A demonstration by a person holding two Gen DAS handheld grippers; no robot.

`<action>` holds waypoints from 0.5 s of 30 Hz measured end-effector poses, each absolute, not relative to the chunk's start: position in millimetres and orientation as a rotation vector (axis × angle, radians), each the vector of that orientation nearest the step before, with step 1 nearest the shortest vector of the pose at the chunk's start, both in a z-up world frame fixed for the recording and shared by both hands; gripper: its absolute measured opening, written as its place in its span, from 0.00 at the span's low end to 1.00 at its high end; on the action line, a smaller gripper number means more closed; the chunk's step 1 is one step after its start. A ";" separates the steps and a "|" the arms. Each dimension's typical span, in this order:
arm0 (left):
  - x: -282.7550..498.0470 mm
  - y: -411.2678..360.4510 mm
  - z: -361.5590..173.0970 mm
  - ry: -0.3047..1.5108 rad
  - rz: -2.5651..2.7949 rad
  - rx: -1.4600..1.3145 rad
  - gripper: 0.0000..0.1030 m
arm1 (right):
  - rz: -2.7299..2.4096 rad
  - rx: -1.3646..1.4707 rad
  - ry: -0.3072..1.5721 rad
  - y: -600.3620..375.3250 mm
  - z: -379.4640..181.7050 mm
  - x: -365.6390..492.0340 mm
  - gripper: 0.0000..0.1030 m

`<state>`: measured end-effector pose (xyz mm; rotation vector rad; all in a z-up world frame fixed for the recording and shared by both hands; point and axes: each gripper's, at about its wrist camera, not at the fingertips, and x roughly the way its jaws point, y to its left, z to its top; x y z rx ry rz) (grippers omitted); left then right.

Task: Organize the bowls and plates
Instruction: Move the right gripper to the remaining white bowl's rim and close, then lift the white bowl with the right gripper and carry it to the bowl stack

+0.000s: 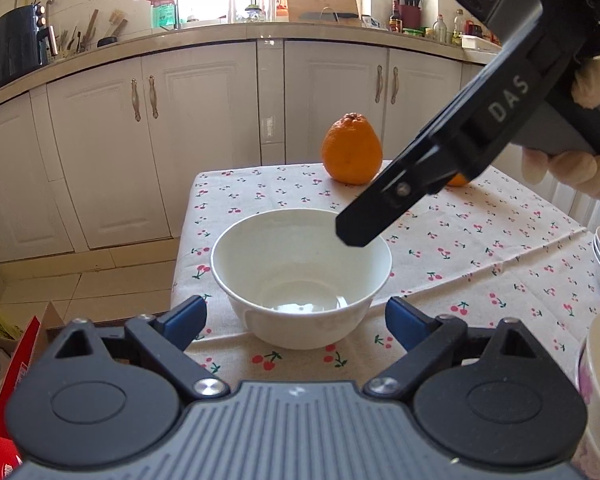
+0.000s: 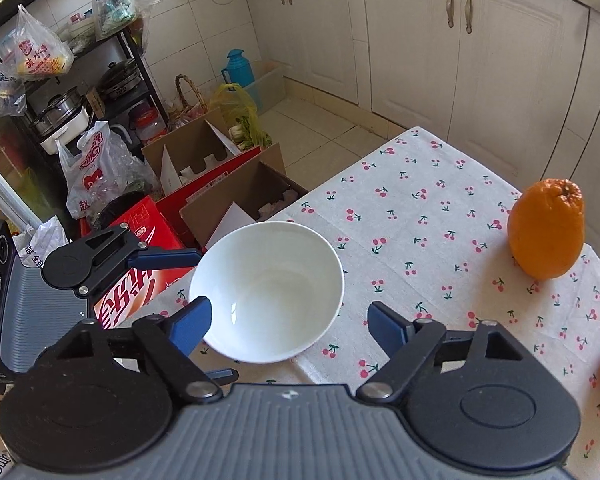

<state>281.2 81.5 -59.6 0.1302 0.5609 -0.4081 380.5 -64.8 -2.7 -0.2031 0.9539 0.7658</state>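
We hold two black grippers, left gripper (image 1: 296, 316) and right gripper (image 2: 290, 320), with blue fingertip pads, silver screws, ribbed grey housings, white "DAS" lettering.

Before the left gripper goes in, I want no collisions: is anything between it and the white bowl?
Nothing lies between the left gripper and the white bowl. The right gripper hangs over the bowl's far rim, though, crowding it.
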 end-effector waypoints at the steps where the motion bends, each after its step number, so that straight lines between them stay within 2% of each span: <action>1: 282.7 80.9 -60.5 0.560 -0.413 0.134 0.93 | 0.767 -0.198 0.963 -63.1 -6.8 384.9 0.81; 9: 292.7 77.0 -64.3 0.567 -0.421 0.142 0.91 | 0.781 -0.156 0.992 -54.7 -25.6 407.6 0.75; 11: 294.7 76.9 -63.8 0.567 -0.429 0.136 0.90 | 0.783 -0.151 0.997 -53.7 -28.0 411.4 0.68; 15: 296.9 75.5 -62.9 0.566 -0.435 0.136 0.89 | 0.795 -0.127 1.007 -53.9 -32.1 415.5 0.64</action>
